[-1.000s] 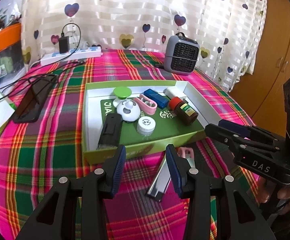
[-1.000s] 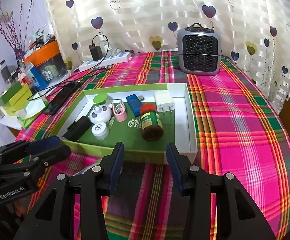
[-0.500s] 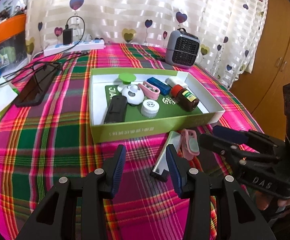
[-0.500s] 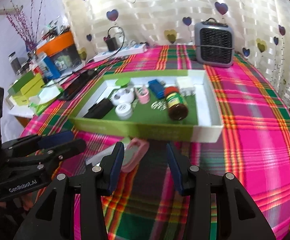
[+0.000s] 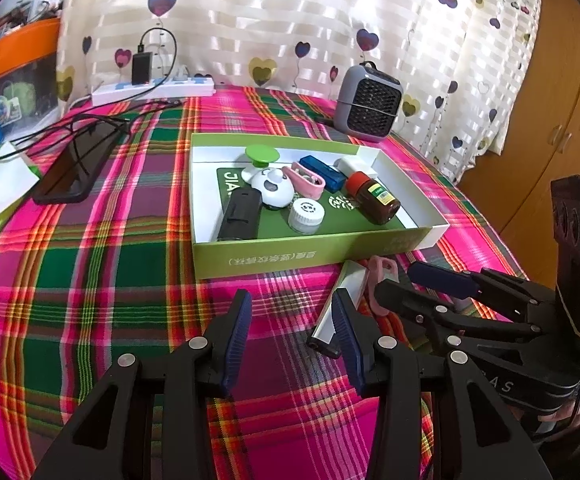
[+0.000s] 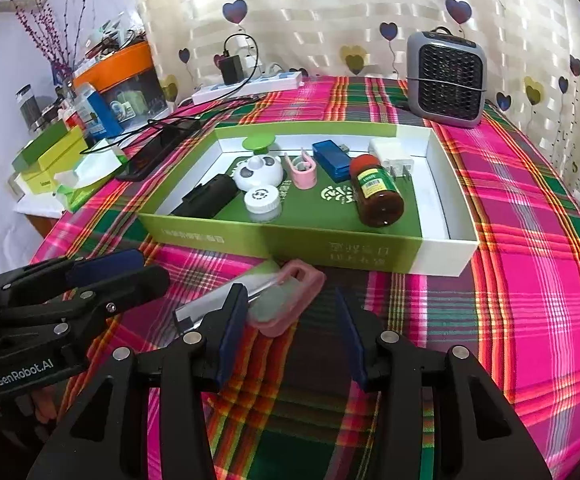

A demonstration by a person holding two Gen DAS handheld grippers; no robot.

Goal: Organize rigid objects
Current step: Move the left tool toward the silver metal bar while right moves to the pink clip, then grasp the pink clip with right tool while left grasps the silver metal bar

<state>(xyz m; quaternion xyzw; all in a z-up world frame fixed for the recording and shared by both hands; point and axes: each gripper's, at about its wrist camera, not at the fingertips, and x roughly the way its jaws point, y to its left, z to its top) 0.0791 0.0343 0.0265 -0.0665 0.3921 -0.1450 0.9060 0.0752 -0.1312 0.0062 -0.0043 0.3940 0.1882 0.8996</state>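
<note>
Landmark: the green box [image 6: 274, 240], standing on the plaid tablecloth [image 6: 530, 280].

Nearest the cameras, both tools hang on the near side of the box. The left gripper [image 5: 290, 340] has its jaws parted with nothing between them. The right gripper [image 6: 290, 332] likewise stands open and empty.

Just in front of the box's near wall lie two loose items, side by side and apparently touching: a pink clip [image 6: 288, 304] and a silver bar [image 6: 226, 300]. The clip's long axis runs diagonally, its looped end toward the box wall, its other end toward the right gripper's left finger. The clip lies ahead of the right gripper and slightly off-centre toward that finger. The bar is partly hidden, so its full length cannot be judged.

The right gripper is the nearer tool to the clip; a small shift toward the bar's side should centre it.

Inside the box lie a brown bottle [image 6: 378, 192], a blue stick [image 6: 330, 158] and a white jar [image 6: 262, 202].
</note>
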